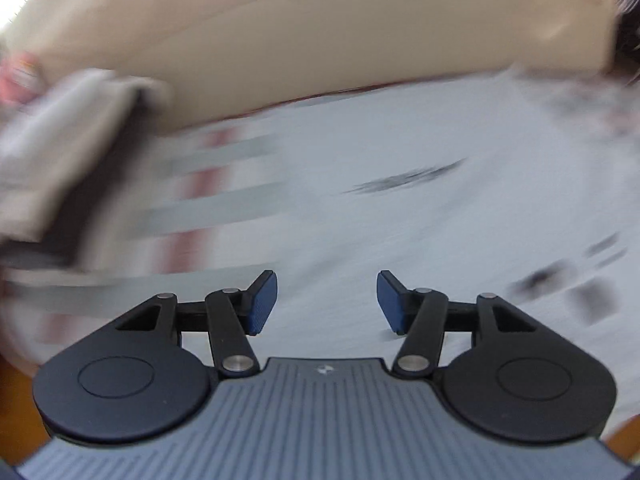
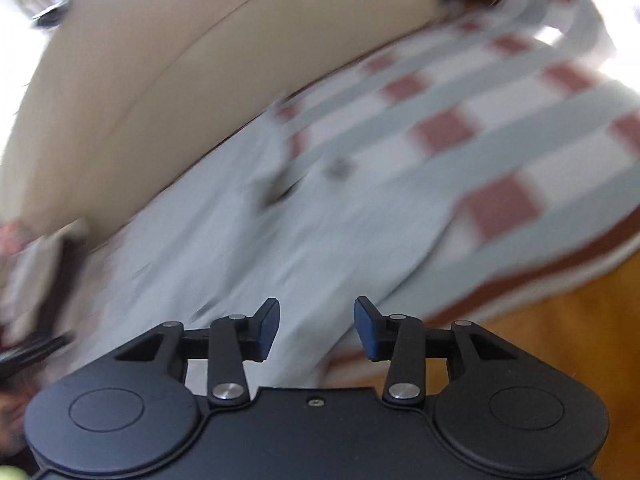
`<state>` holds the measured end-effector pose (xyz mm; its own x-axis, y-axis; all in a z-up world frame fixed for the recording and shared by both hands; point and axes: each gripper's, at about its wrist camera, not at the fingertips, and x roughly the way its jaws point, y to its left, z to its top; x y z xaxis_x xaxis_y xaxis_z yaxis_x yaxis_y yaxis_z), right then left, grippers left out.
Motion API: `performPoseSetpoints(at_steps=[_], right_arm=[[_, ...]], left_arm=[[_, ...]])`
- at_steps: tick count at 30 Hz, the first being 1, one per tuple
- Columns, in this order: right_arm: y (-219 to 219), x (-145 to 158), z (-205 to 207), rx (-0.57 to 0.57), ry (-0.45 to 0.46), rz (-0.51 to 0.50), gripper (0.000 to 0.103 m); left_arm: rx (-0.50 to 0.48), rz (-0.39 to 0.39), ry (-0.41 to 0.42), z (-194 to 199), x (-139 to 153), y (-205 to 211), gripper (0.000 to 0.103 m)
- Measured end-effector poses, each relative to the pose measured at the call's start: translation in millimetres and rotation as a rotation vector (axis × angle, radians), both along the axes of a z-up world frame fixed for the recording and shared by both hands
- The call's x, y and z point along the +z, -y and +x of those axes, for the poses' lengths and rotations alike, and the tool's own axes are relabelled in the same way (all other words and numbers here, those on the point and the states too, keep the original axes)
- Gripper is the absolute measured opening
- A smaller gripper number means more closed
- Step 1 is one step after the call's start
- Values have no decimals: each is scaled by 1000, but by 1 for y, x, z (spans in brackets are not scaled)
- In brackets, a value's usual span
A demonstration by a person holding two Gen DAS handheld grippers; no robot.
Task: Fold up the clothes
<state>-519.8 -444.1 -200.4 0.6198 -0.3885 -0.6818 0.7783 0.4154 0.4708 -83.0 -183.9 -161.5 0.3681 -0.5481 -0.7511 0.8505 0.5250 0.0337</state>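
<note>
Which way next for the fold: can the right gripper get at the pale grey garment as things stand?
Probably yes: the right gripper is open and empty, with the pale grey garment spread directly ahead, nothing between.

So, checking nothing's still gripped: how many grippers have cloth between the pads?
0. Left gripper and right gripper both stand open above the pale garment, nothing between the pads.
</note>
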Motion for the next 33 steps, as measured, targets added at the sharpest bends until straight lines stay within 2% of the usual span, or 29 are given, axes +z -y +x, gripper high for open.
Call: performPoseSetpoints(at_steps=[2,4,6,9,10,11,13,14,15,17,18,20,22,26,30,33], right_arm=[[18,-4,8,-45,-103,-88,47],[33,-13,18,-62,-195,-155,47],[45,-26,27,-63,-237,-162,50],[60,-53,33,-110,-254,-96,55],[55,-54,34,-128,-247,-152,60],[53,-56,41,-120,-275,-166,63],[45,-59,59,-22,-319,-238,18],[40,-58,66,50,-315,-276,5],[34,-54,69,65,-324,-316,5],[21,-33,63,17,-332,-447,4],[17,-20,53,-31,-325,-479,4],[12,3,22,-163,-268,-435,4],[11,0,3,-236,-242,-357,4],[19,-40,14,-195,-444,-359,3],[-5,-27,11,-202,-538,-381,3],[-22,-22,4,-192,-570,-390,3]], left_arm=[[-77,-7,-119,-13,-13,28,50],[-124,6,-187,-29,-27,48,48],[-147,20,-186,-40,-36,54,47],[-160,46,-144,-50,-44,50,47],[-152,57,-132,-49,-46,46,47],[-143,68,-123,-46,-49,43,47],[-115,80,-134,-36,-53,36,47],[-97,85,-142,-28,-57,33,47],[-76,87,-152,-23,-59,29,47],[-60,91,-163,-22,-61,21,47],[-62,93,-162,-22,-59,14,47],[-69,104,-161,-25,-58,2,47],[-76,124,-180,-27,-60,-9,47],[-119,193,-231,-35,-67,-22,47],[-172,250,-220,-42,-63,-34,47],[-166,257,-236,-41,-59,-45,49]])
